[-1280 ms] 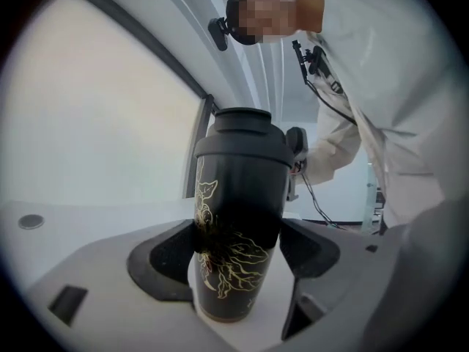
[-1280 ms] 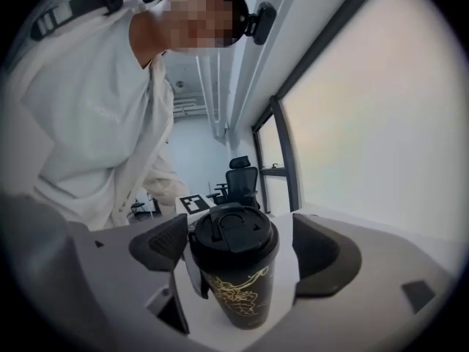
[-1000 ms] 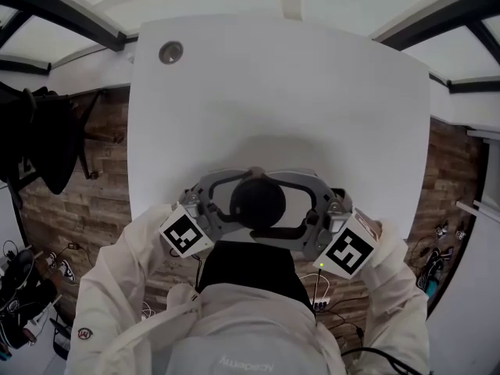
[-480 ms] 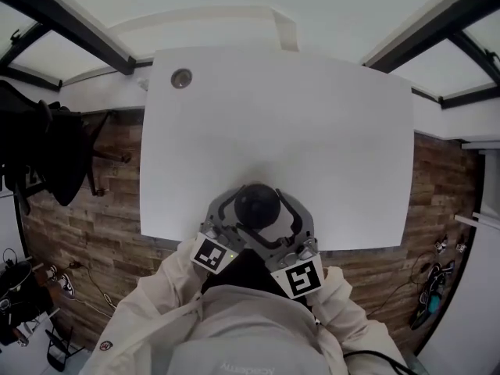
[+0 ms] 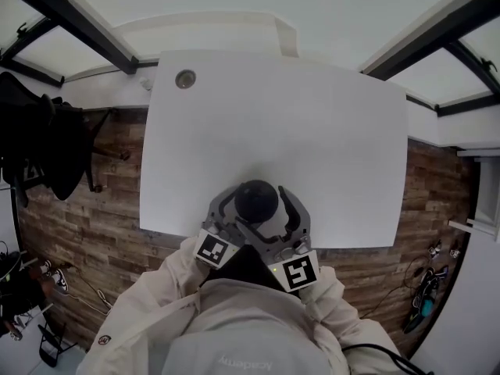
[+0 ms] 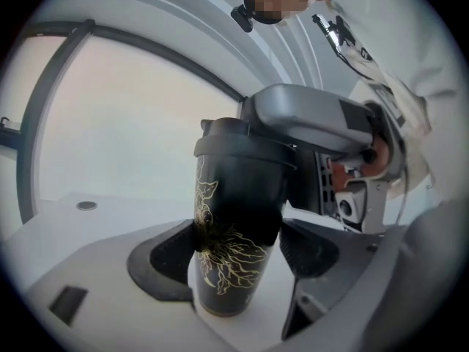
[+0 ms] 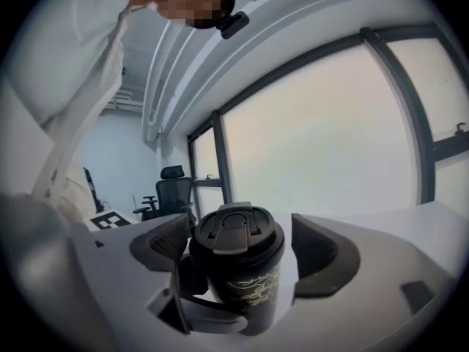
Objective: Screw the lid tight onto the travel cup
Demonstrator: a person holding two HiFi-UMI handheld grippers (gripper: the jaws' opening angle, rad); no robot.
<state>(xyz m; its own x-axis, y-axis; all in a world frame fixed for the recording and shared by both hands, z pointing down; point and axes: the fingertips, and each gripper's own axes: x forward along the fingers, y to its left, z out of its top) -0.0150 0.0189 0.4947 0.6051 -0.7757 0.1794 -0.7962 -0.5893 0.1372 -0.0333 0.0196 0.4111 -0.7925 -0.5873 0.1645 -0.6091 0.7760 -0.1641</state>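
Down at six o'clock, right on the near edge of the white table (image 5: pixel 312 131), the black travel cup (image 6: pixel 234 218) stands upright, with a gold line drawing running down its side. The left claw (image 6: pixel 236 249) comes in from about seven o'clock and grips the cup low on the body. A pad presses on each side, and the jaws are set wide to take its girth. On top sits the black lid (image 7: pixel 236 233), its flip tab facing the right gripper view. The right claw (image 7: pixel 239 244) reaches in from five o'clock, higher up, with its jaws on either side of the lid. There looks to be a thin gap at the three o'clock pad, so it seems to bracket the lid rather than pinch it, though dark plastic against dark plastic makes that hard to call. From overhead the two claws make a ring round the cup. The left marker cube (image 5: pixel 215 250) and the right marker cube (image 5: pixel 297 272) hang just off the table edge above the wooden floor (image 5: pixel 94 209). Up at eleven o'clock on the tabletop, well apart from the action, is a round cable hole (image 5: pixel 185 78). An office chair (image 7: pixel 165 185) stands in the background at nine o'clock of the right gripper view.
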